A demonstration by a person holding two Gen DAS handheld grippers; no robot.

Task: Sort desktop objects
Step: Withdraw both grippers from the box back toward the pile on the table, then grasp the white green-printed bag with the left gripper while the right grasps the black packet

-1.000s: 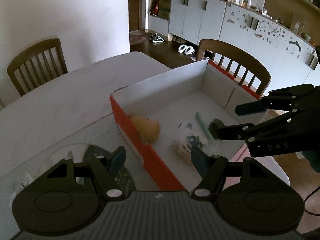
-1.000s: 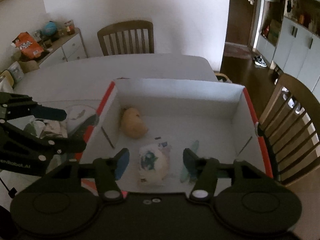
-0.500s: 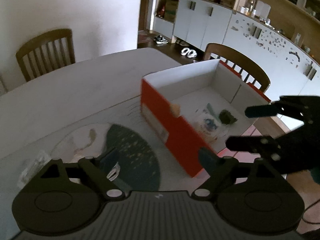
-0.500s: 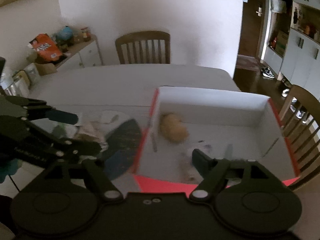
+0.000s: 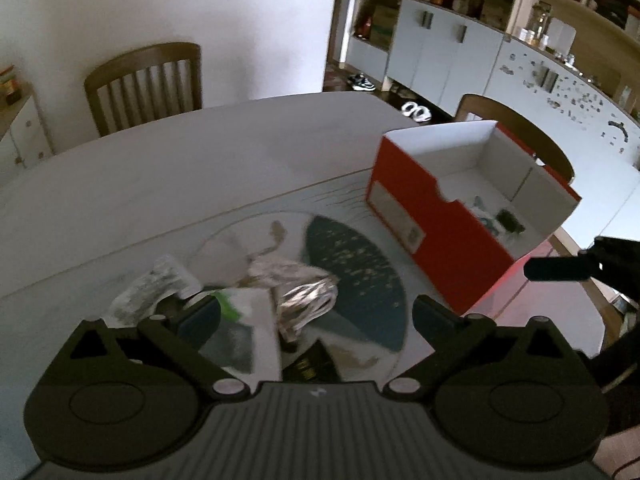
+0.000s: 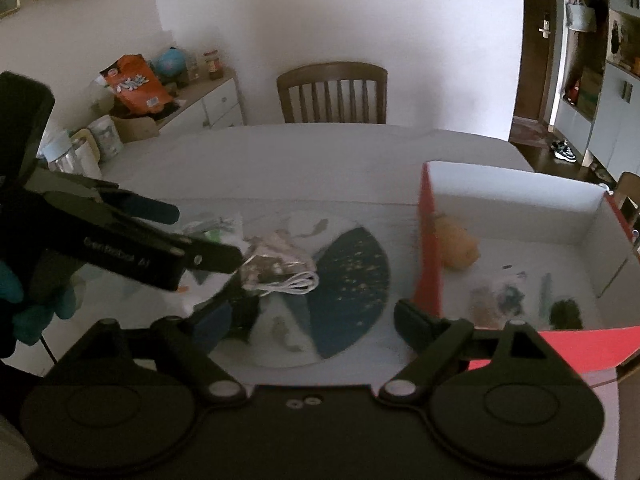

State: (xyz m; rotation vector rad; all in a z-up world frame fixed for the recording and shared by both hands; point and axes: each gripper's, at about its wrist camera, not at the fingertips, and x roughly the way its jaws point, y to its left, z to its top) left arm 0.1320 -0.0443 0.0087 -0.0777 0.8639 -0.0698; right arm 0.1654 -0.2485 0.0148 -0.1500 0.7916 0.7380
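Dim dining room, white table (image 5: 240, 168), wooden chairs on the far side, cabinets along the right wall.

Left wrist view: left gripper (image 5: 316, 312) is hovering with fingers spread wide over a loose pile near the table's front edge. Between and just beyond the fingers are lying a coiled white cable (image 5: 308, 300), a crumpled clear wrapper (image 5: 152, 284) to the left, and a white packet with a green mark (image 5: 244, 312). All are sitting on a round mat (image 5: 352, 272) with a dark teal half. Box (image 5: 432, 216), red outside and white inside, is standing to the right, open top up, apparently placed close by to take the sorted things. One finger of the right gripper (image 5: 560, 268) is poking in at far right.

Right wrist view: right gripper (image 6: 308, 316) is also spread and holding nothing, aimed at the mat (image 6: 340, 280) between pile and box (image 6: 512, 184). Cable (image 6: 288, 280) is lying just beyond its left finger, under the left gripper's tips. Inside the box a tan lump (image 6: 460, 248), small bits and a dark clump (image 6: 566, 312) are already resting. Blur is smearing the finer details.

Judgement: the pile is what remains unsorted; the cable looks likeliest to be picked next.
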